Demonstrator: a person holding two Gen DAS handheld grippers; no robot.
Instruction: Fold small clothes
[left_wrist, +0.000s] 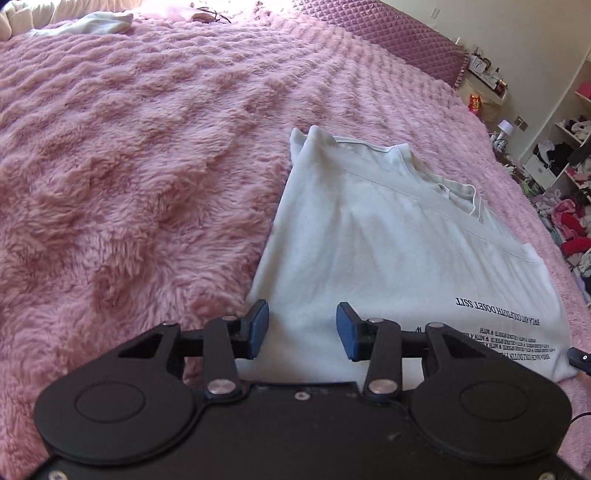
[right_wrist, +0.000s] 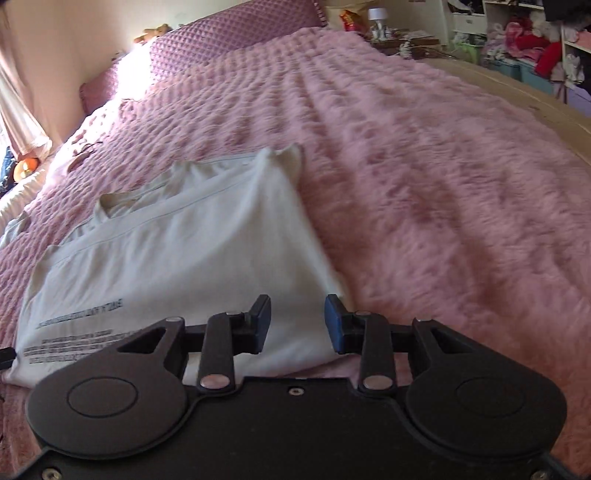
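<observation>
Pale white cotton T-shirt (left_wrist: 369, 236) with black printed text lies folded lengthwise on the fluffy pink blanket (left_wrist: 129, 166). Left gripper (left_wrist: 302, 330) and right gripper (right_wrist: 297, 323) hover above its near hem, jaws parted, gripping nothing.

Home bedroom: bed (left_wrist: 147, 166) under fluffy pink blanket (right_wrist: 424, 192), quilted purple headboard (left_wrist: 388, 40), cluttered clothes shelves (left_wrist: 569, 177) past the bed's far corner.

Pink fluffy bedspread (left_wrist: 147, 166), quilted mauve headboard (left_wrist: 388, 37), cream wall (left_wrist: 517, 22), cluttered shelves (right_wrist: 524, 33), strong sunlight.
</observation>
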